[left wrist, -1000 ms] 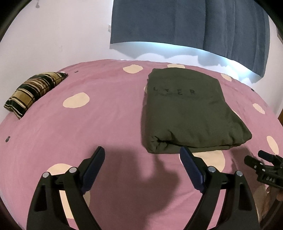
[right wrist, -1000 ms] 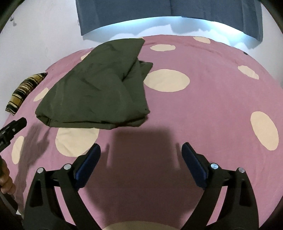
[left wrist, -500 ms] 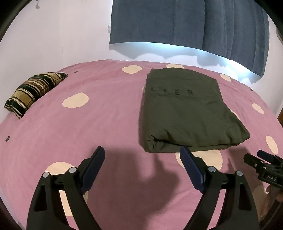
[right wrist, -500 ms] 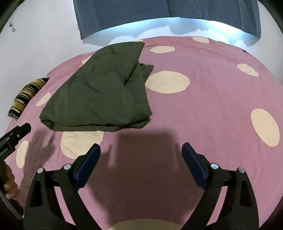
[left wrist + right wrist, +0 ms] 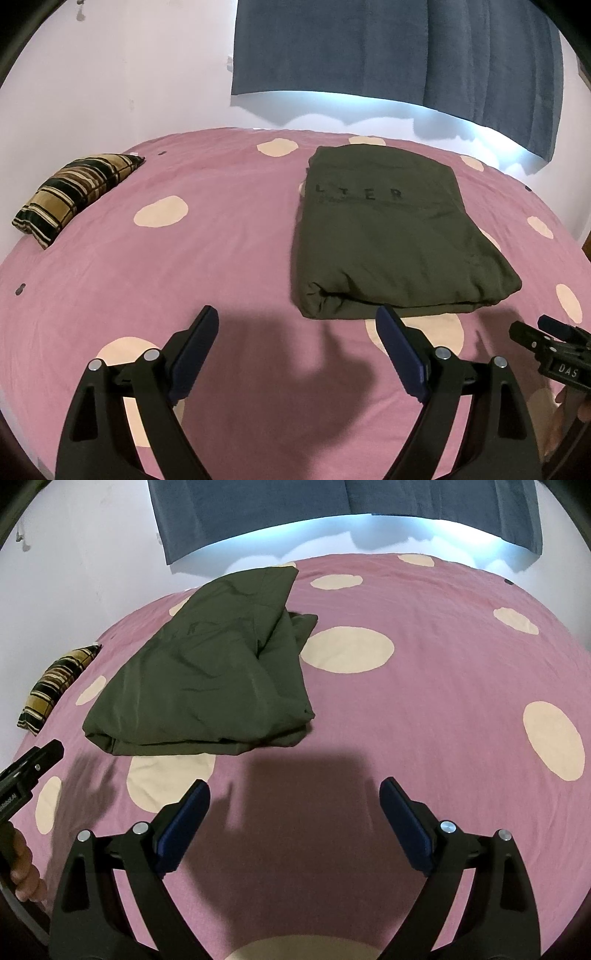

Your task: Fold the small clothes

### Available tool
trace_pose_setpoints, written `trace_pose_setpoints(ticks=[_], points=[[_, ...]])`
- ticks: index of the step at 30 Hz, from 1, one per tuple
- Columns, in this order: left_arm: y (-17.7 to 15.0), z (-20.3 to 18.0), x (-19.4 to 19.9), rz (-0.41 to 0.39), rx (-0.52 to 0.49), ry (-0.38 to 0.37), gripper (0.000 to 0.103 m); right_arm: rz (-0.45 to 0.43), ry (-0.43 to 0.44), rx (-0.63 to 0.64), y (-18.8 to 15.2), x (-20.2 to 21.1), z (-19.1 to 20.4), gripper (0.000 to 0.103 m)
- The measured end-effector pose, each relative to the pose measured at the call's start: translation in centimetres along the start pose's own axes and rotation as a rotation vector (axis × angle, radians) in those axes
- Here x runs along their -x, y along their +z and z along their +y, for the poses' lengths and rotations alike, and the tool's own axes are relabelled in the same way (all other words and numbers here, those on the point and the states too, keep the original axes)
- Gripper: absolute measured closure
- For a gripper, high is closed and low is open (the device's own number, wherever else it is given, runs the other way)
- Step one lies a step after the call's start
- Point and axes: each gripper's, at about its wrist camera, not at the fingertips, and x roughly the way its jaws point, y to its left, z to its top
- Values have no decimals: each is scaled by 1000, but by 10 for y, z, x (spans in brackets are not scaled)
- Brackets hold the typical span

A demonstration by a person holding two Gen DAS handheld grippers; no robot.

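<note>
Folded olive garment (image 5: 391,236) on pink bedsheet (image 5: 221,251) (cream-spotted); left gripper (image 5: 297,325) and right gripper (image 5: 293,794) near it, jaws apart, empty.

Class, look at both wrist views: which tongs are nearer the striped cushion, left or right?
Left. The left tongs hover between the striped cushion and the folded green garment; the right tongs hover beyond the garment's other side.
</note>
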Motion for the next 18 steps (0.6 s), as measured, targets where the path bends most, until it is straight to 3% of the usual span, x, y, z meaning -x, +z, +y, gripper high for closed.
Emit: trace_pose_setpoints(ticks=[18], points=[[-1,-6,4,-13,-13,15,17,0,0,0,0,0,0,10]])
